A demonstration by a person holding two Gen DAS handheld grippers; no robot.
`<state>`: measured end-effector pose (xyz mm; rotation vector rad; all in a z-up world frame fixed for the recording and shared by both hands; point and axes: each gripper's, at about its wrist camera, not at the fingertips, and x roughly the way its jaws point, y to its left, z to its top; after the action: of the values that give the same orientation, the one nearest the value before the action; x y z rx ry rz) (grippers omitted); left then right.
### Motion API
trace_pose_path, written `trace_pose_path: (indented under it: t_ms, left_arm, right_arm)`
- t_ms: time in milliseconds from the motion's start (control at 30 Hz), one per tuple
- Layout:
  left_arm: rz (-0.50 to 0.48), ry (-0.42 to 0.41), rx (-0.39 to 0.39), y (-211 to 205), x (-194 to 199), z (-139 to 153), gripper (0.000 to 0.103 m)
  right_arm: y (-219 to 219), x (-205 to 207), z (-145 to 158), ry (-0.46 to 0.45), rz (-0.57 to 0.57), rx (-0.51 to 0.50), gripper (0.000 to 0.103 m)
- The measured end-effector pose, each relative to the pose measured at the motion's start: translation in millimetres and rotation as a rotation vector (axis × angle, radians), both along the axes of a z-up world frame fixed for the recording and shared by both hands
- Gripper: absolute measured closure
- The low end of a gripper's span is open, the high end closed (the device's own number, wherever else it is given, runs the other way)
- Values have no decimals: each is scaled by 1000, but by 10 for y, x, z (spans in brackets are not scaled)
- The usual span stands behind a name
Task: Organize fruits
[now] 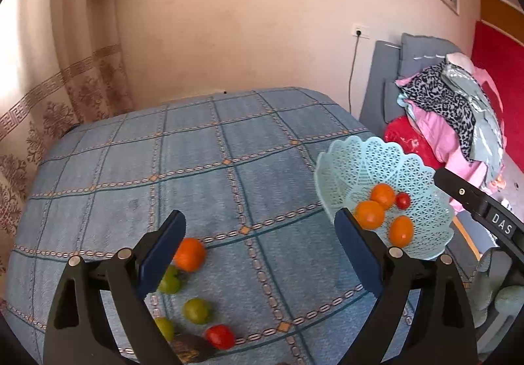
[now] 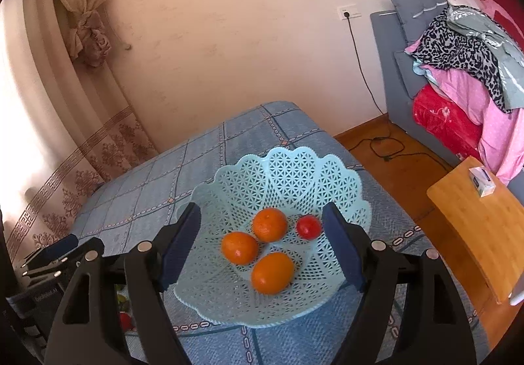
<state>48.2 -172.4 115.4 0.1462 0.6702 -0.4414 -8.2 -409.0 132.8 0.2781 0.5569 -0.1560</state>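
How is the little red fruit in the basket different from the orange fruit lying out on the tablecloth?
The red fruit is smaller than the orange fruit on the cloth. The red fruit sits inside the pale blue basket, next to three orange fruits; the orange fruit on the cloth lies on the blue tablecloth, next to the green fruits, close by the left gripper's finger. Both are round, and no gripper holds either.
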Motion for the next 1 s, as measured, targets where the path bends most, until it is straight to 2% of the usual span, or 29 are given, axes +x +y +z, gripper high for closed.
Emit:
trace_pose_path:
  t_ms: [367, 633, 1000]
  left_arm:
    - [79, 12, -2, 429, 52, -44, 11]
    - [147, 54, -12, 733, 176, -152, 11]
    - [152, 105, 25, 843, 254, -437, 11]
  right_arm:
    - [170, -11, -28, 1, 59, -6, 24]
    - [429, -12, -79, 14, 135, -19, 24]
    - [743, 3, -268, 63, 228, -45, 24]
